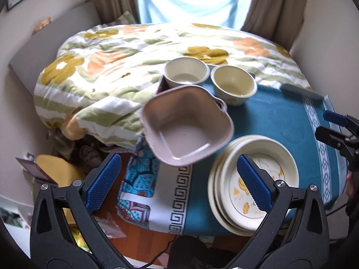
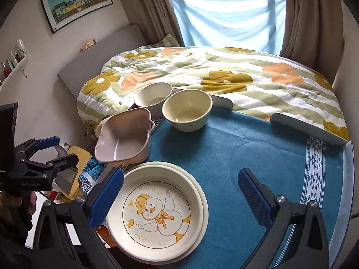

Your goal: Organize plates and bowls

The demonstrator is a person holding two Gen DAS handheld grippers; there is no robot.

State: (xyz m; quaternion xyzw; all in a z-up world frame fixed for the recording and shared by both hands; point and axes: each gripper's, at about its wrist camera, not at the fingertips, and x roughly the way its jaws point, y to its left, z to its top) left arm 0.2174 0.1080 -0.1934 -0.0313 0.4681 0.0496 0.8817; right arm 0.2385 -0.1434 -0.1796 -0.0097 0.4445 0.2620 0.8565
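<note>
A stack of cream plates (image 1: 255,179) (image 2: 157,210), the top one with a duck drawing, lies at the near edge of the blue cloth. A pink square bowl (image 1: 187,126) (image 2: 123,136) sits tilted at the cloth's left edge. Two cream round bowls (image 1: 186,71) (image 1: 233,84) stand side by side behind it; they also show in the right wrist view (image 2: 153,97) (image 2: 187,109). My left gripper (image 1: 179,179) is open and empty, in front of the pink bowl and beside the plates. My right gripper (image 2: 181,197) is open and empty over the plates.
A blue cloth (image 2: 258,152) covers the table. A flowered quilt (image 1: 125,67) (image 2: 235,78) lies on the bed behind it. A grey flat bar (image 2: 307,127) lies at the cloth's far right. Clutter sits on the floor to the left (image 1: 53,174).
</note>
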